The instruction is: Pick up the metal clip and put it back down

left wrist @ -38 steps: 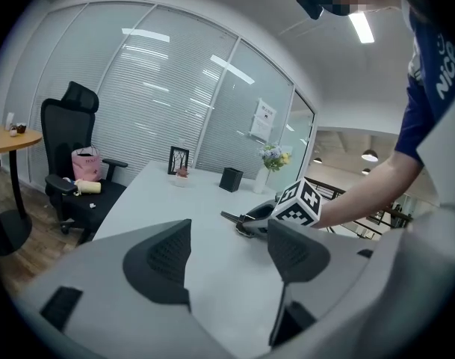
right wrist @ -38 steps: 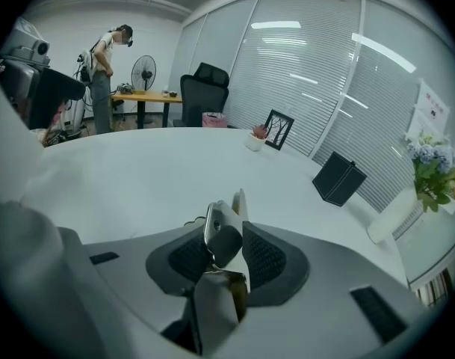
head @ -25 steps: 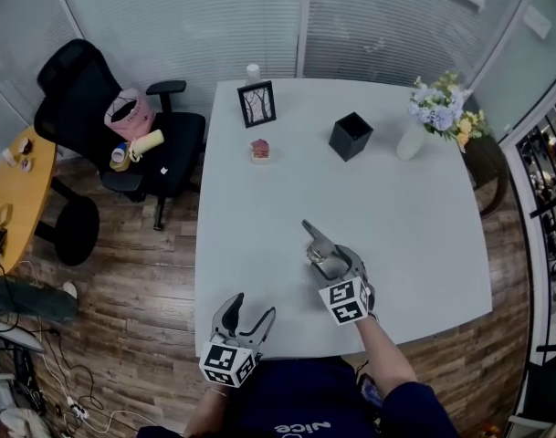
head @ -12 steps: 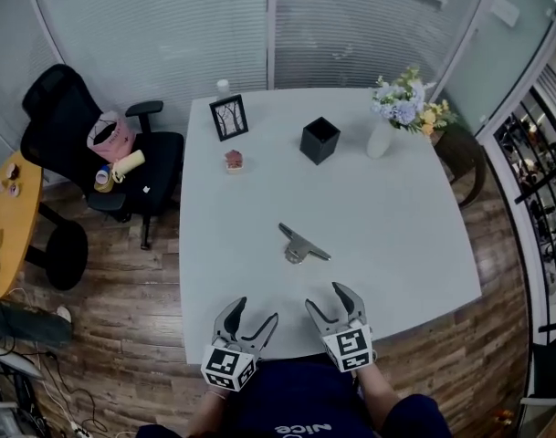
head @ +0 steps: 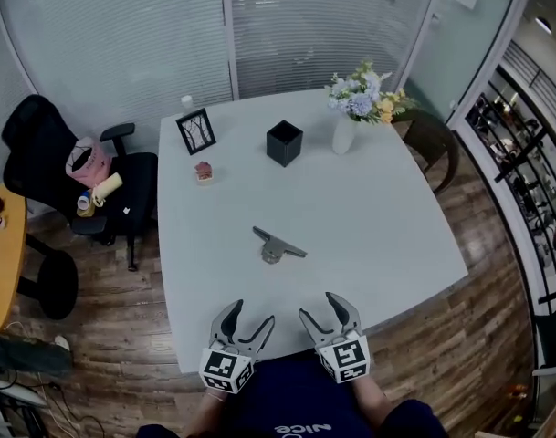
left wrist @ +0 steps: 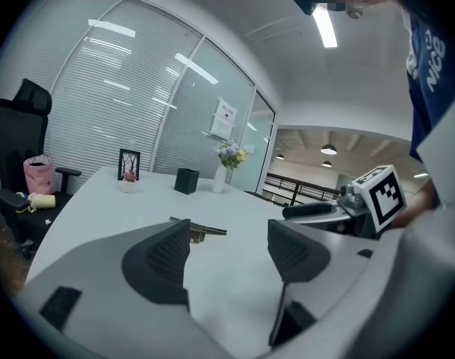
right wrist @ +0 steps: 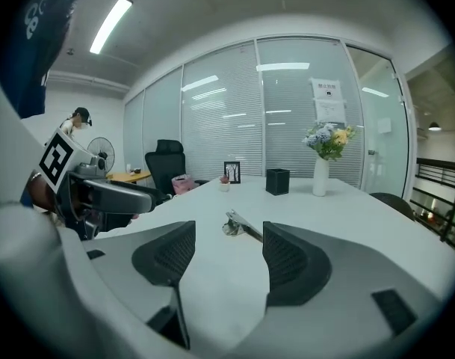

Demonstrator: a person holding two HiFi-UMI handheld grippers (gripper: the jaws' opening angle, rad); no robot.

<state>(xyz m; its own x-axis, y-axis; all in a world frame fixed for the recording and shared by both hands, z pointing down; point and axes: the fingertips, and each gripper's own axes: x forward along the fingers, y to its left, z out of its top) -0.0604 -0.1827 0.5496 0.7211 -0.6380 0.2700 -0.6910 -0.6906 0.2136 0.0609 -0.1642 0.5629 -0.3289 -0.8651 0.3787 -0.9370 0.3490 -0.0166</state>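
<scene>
The metal clip (head: 276,247) lies flat on the white worktop (head: 387,217), touched by neither gripper. The left gripper (head: 251,314) hangs on the person's side of the clip and a little to its left, over the worktop's near edge. Its jaws stand wide apart with only bare worktop between them. In the left gripper view the clip shows beyond the left-hand jaw tip, well apart from it. The right gripper (head: 321,307) is held just beside the left one, also on the near side of the clip and a little to its right. Its jaws are likewise spread and hold nothing. In the right gripper view the clip lies ahead, in line with the gap between the jaws but clear of both. Beyond the clip, on the far side, stands a black box (head: 284,142). A picture frame (head: 196,130) is beyond the clip to the left, with a small pink object (head: 203,171) nearer the clip than the frame. A vase of flowers (head: 346,126) is beyond the clip to the right. Left of the clip, off the worktop, is a black office chair (head: 49,153).
</scene>
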